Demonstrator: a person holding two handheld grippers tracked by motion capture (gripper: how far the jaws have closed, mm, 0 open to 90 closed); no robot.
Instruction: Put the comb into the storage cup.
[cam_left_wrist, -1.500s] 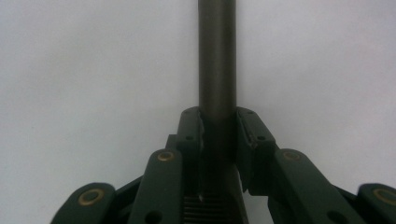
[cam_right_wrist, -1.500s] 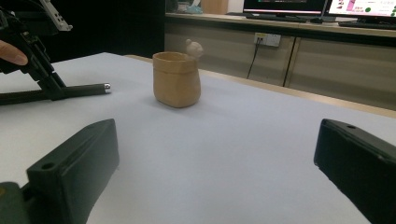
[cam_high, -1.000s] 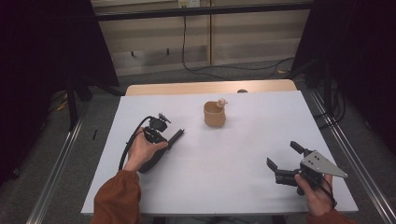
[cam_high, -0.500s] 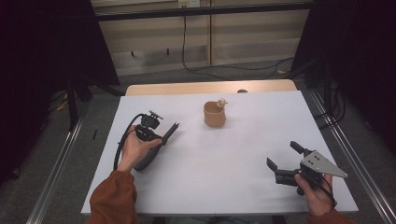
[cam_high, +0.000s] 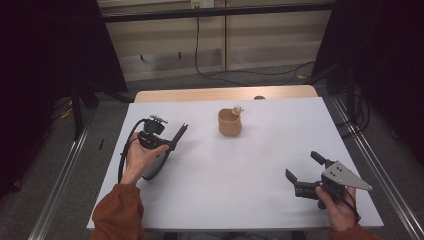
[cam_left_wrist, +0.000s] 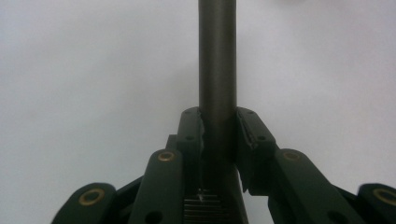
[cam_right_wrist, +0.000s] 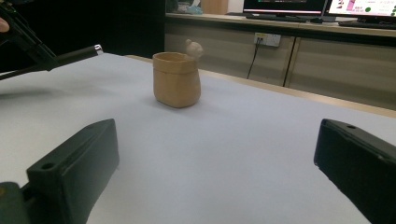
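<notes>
Since a second ago my left hand-held gripper (cam_high: 172, 141) has lifted and swung farther toward the upper left of the high view, carrying the dark rod (cam_high: 179, 134) with it; my right one has stayed put. The rod is a slim, smooth, matte cylinder. In the left gripper view it (cam_left_wrist: 217, 60) runs straight up the middle of the frame, and my jaws are clamped on its lower end from both sides. In the high view it slants up and to the right of my left hand (cam_high: 142, 157), its tip left of centre, well apart from the cup (cam_high: 230, 122).

The cup is a small tan pot with a rounded, slightly bulging wall and a little knob-like figure on its rim; it stands upright just above the middle of the frame. In the right gripper view it (cam_right_wrist: 177, 78) sits upper left of centre, with the rod's shiny tip (cam_right_wrist: 96, 48) farther left.

My right hand-held gripper (cam_high: 306, 172) sits at the lower right of the high view, its blocky black jaws spread wide with nothing between them.

The table (cam_high: 260, 165) is a flat, pale, matte sheet with a wooden strip along its far edge.
</notes>
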